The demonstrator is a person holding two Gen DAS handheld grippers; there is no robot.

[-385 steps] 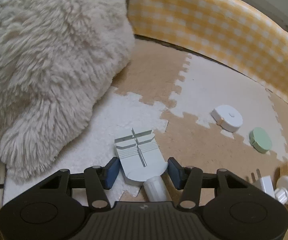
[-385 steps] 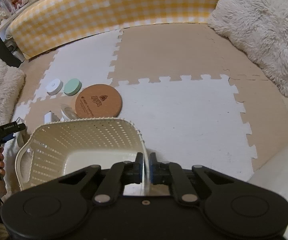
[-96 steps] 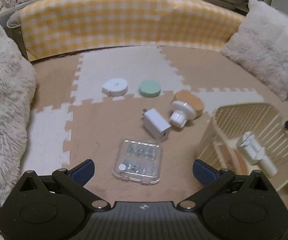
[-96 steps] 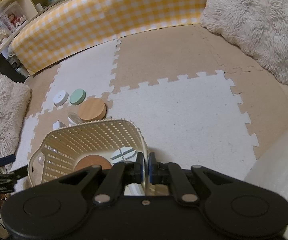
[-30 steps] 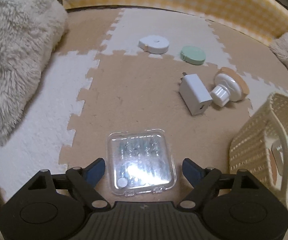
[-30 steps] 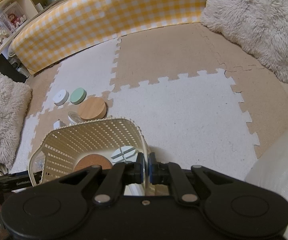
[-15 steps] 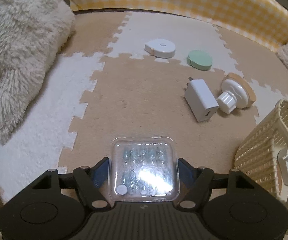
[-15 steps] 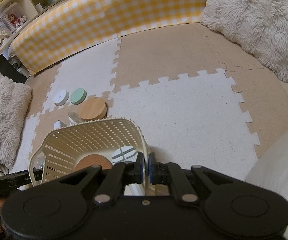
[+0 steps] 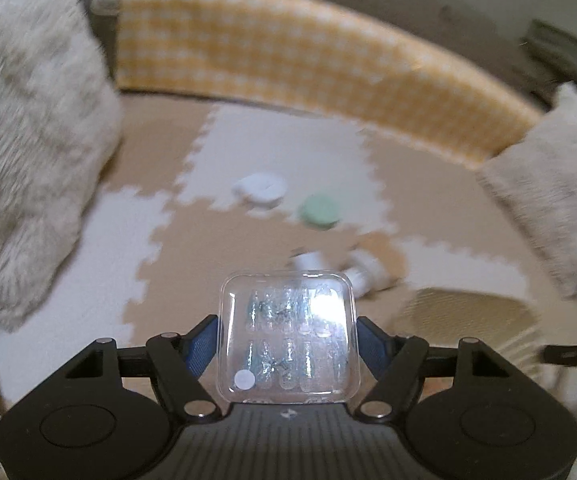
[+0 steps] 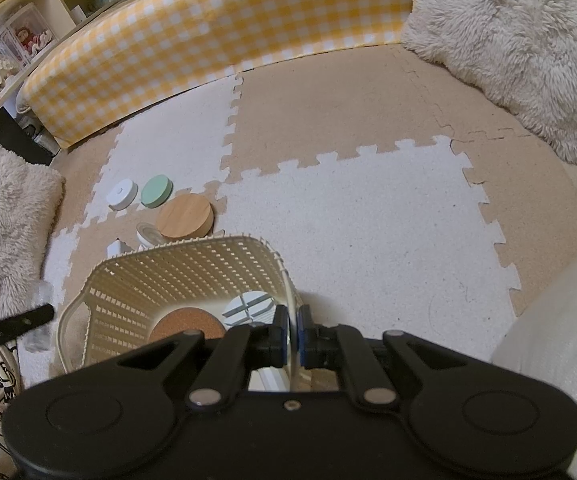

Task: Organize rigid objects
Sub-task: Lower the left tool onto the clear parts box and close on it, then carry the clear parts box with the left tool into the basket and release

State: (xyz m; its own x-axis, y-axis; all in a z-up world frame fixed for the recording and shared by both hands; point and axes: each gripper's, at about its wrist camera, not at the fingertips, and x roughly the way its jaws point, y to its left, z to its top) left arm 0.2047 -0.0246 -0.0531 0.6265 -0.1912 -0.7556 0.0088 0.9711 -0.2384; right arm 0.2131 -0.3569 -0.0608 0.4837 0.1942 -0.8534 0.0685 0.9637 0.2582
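My left gripper [image 9: 287,340] is shut on a clear plastic case [image 9: 288,332] of small metal parts and holds it above the mat. My right gripper [image 10: 292,334] is shut on the near rim of the cream lattice basket [image 10: 176,276], which also shows in the left wrist view [image 9: 468,308]. Inside the basket lie a cork coaster [image 10: 186,326] and a pale grey tool [image 10: 248,306]. On the mat lie a white round tape [image 9: 260,190], a green disc [image 9: 320,212], a white charger [image 9: 308,260] and a white knob on a wooden lid [image 9: 368,270].
A yellow checked bumper [image 10: 208,40] curves along the far side of the foam mat. Fluffy cushions lie at the left [image 9: 28,140] and right [image 10: 528,40]. A shelf with boxes [image 10: 8,40] stands at the far left. A pale cushion edge [image 10: 560,340] is at my right.
My left gripper has closed on the clear case and lifted it off the mat, swinging up and right; the view is blurred. The right gripper and basket have stayed still.
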